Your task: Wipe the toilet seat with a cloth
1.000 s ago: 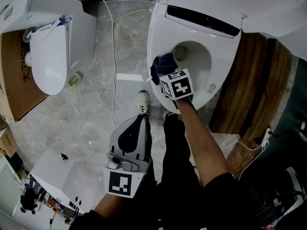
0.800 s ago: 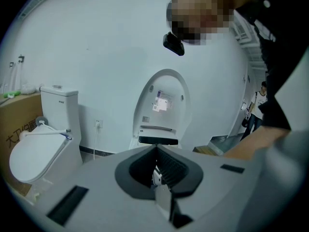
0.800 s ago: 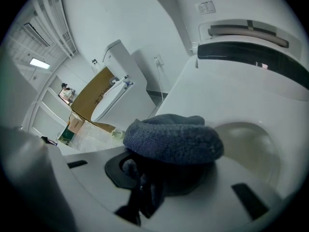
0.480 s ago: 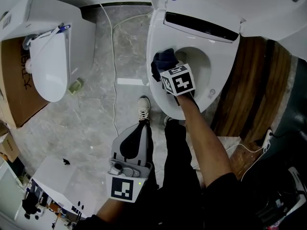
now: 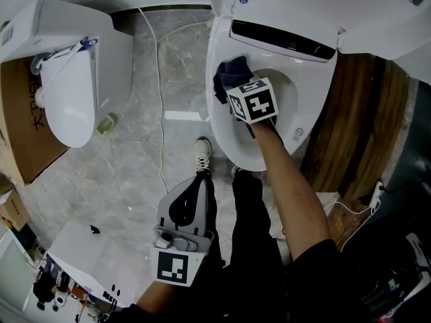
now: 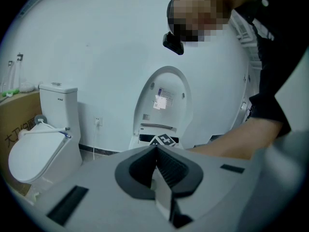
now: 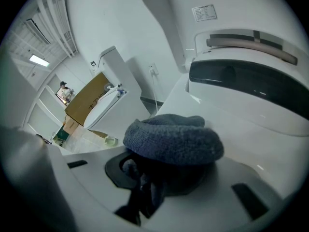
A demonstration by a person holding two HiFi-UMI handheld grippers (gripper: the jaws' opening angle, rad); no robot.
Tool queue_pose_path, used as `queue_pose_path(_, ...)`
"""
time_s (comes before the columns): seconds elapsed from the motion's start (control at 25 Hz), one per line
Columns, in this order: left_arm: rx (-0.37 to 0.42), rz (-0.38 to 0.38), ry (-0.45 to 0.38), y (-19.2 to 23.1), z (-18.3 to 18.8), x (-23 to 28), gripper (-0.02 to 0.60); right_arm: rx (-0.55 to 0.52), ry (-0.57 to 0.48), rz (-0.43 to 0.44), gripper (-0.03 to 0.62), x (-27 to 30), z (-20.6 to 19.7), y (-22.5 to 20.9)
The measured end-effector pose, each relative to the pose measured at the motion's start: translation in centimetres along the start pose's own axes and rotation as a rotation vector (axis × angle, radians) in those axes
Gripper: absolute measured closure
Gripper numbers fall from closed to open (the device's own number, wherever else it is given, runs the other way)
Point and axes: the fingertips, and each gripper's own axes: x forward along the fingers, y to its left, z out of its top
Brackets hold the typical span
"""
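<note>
The right gripper (image 5: pixel 237 88), its jaws clamped on a bunched dark blue cloth (image 7: pixel 173 138), presses that cloth (image 5: pixel 229 74) onto the white toilet seat (image 5: pixel 307 106) on the side of the ring that lies at the head view's left, toward the hinge end and just in front of the dark strip below the raised lid (image 6: pixel 164 94). In the right gripper view the wad bulges over the closed jaws and sits against the seat (image 7: pixel 275 144), so the wiping looks to be under way rather than about to start. The left gripper (image 5: pixel 189 195) hangs low beside the person's leg, well apart from the bowl, with its jaws (image 6: pixel 157 174) pressed together on nothing and no part in the work. How much of the ring has been covered cannot be read off: the seat shows no streaks, wet marks or dirt to separate wiped from unwiped. Judged from where the cloth lies, the front curve (image 5: pixel 250 159) and the far side of the ring remain to be passed over. A second toilet (image 5: pixel 67 93), a cardboard box (image 5: pixel 17 116) and a loose white cable (image 5: pixel 159 79) lie on the marble floor nearby, clear of the job.
</note>
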Motion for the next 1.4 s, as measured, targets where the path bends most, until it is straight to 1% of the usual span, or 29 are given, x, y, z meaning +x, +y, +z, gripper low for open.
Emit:
queue_pose_path(0.36, 0.0, -0.002, 0.008, 0.2, 0.2, 0.7, 0.571, 0.0, -0.03, -0.023, 0.5, 0.0, 2.4, -1.9)
queue_pose_path(0.64, 0.0, -0.003, 0.012, 0.2, 0.4, 1.4, 0.571, 0.0, -0.045, -0.031, 0.5, -0.2, 3.4, -3.1)
queue_pose_path(1.04, 0.001, -0.017, 0.025, -0.6, 0.3, 2.1, 0.571, 0.013, -0.06, -0.055, 0.5, -0.9, 3.3, -4.7)
queue_pose_path(1.4, 0.006, -0.025, 0.028, -1.2, 0.2, 2.2, 0.571, -0.009, -0.059, -0.087, 0.5, -2.1, 2.3, -6.8)
